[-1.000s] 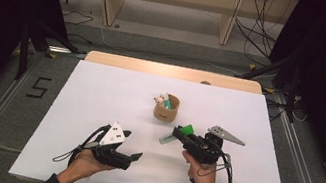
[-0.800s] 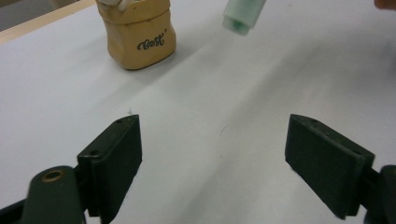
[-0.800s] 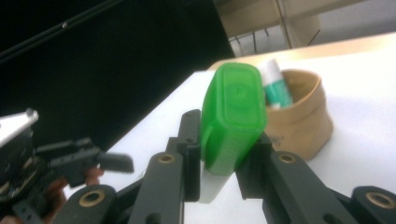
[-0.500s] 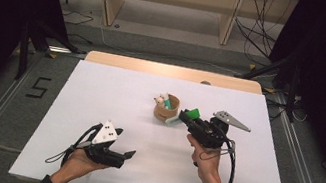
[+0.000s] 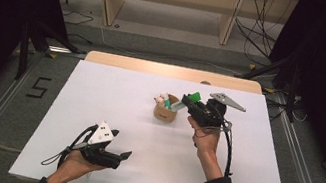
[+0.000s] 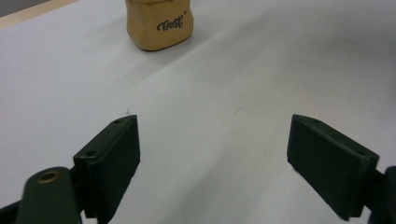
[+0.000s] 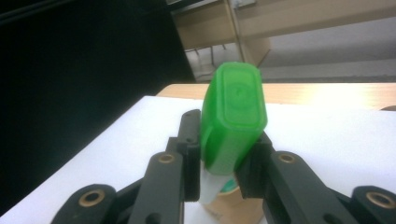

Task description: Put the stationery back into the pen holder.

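Since the earlier frames the right claw has travelled from the near middle of the worktop up to the cup, while the left claw has slid back toward the near edge. Going left to right: the left claw (image 5: 125, 155) rests low over the white worktop (image 5: 99, 95), released, its jaws standing wide apart with nothing between them. Farther right stands the tan paper cup (image 5: 165, 110), holding a small pale item I cannot identify. Just beside and above its rim, the right claw (image 5: 187, 100) is clenched on the green-capped tube (image 7: 232, 123), gripping it just below the cap, its white end pointing down at the cup. The tube looks light, stiff plastic, probably smooth and slippery, so a hold across its flat sides near the cap seems safest.
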